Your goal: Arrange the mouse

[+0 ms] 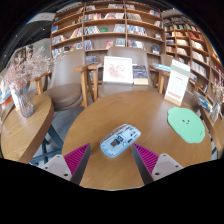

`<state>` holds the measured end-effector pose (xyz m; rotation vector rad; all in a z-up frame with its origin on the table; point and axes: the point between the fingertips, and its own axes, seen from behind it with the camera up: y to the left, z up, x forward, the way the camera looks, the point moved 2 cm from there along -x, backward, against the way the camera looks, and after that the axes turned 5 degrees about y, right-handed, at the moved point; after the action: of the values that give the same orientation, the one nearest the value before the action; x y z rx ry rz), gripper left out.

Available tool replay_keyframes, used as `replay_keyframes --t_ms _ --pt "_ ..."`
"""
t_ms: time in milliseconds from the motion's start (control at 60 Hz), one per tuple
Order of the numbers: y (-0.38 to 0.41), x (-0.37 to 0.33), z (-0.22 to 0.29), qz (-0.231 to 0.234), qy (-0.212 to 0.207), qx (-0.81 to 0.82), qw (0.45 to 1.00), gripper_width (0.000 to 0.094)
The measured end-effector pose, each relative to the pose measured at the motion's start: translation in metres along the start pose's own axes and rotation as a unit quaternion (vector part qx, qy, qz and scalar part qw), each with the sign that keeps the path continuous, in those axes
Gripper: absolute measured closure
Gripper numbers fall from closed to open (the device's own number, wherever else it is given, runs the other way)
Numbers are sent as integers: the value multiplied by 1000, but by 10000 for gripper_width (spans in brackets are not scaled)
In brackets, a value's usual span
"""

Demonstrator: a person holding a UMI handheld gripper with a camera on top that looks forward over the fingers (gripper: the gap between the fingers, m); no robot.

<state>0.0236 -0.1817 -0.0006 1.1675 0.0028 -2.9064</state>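
Gripper wide open, pink pads spread apart, hovering over a round wooden table. Mouse, pale and see-through looking, sitting on the table just ahead of the fingers, roughly centred in the gap, touching neither. Green mat off to the right on the same table, well apart from the mouse. Bookshelves and a chair beyond.

No lettering seems readable on the display boards or the bookshelves.
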Motion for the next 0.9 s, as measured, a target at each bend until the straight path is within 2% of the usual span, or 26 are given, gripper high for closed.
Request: replay_keyframes --t_ms 550,633,667,700,817,900 --pt "11 59 57 19 8 -16 1000 94" --pt "7 63 60 13 6 -14 1000 189" --pt "6 65 61 11 4 -14 1000 287" --pt "4 66 63 8 1 -12 1000 475" --pt "-2 61 61 4 16 -8 1000 506" --pt "-3 42 73 28 0 -13 1000 513"
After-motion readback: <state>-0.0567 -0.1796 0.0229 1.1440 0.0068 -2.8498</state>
